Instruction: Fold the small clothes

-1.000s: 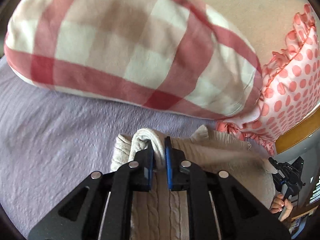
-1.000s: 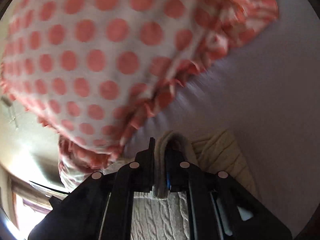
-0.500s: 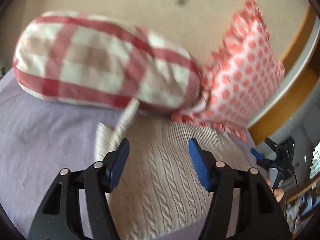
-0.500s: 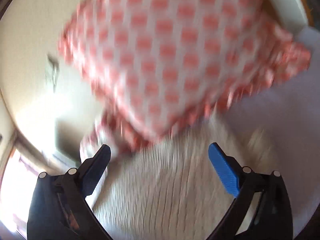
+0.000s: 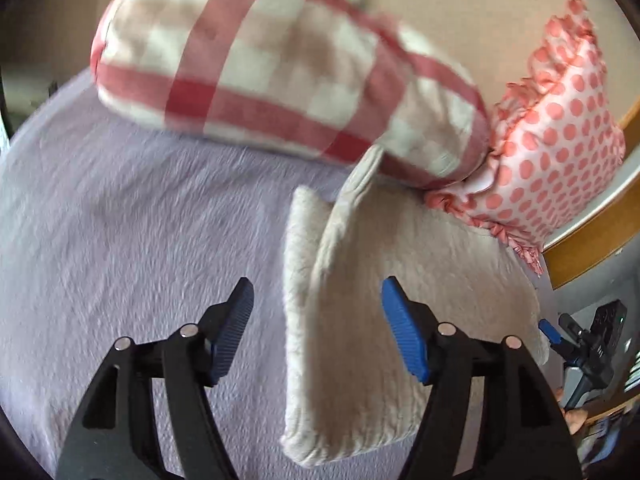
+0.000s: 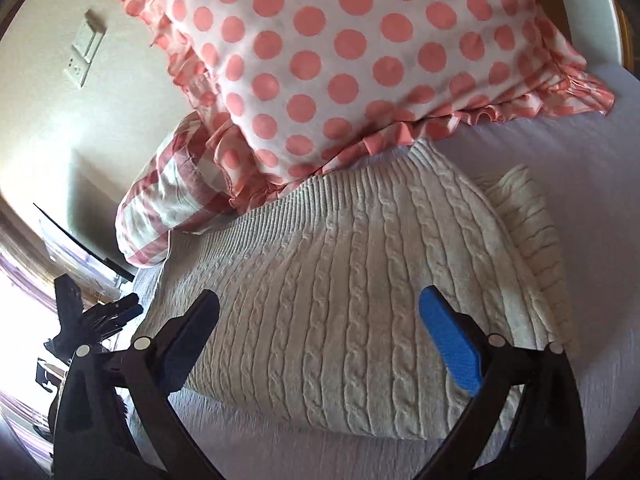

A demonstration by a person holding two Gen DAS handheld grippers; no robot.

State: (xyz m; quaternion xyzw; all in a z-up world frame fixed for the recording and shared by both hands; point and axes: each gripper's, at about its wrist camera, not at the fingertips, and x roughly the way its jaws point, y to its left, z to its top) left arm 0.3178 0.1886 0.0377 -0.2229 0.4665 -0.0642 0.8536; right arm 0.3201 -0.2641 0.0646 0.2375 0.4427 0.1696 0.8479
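In the left wrist view the left hand-held gripper (image 5: 318,312) hangs spread and empty over the folded cream sweater (image 5: 400,280) on the bed (image 5: 120,240), its 12 o'clock hem against the pillows, while the right wrist view shows the right hand-held gripper (image 6: 320,312) likewise spread above the sweater (image 6: 340,288), so I judge one fold laid and the next move to call for fresh pinches on an edge.

left tongs (image 5: 318,304) spread, right tongs (image 6: 320,312) spread

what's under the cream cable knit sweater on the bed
The cream sweater lies on the lavender bedsheet. A second knit layer sticks out beneath its right edge. Its top edge tucks under the polka-dot pillow; anything else beneath is hidden.
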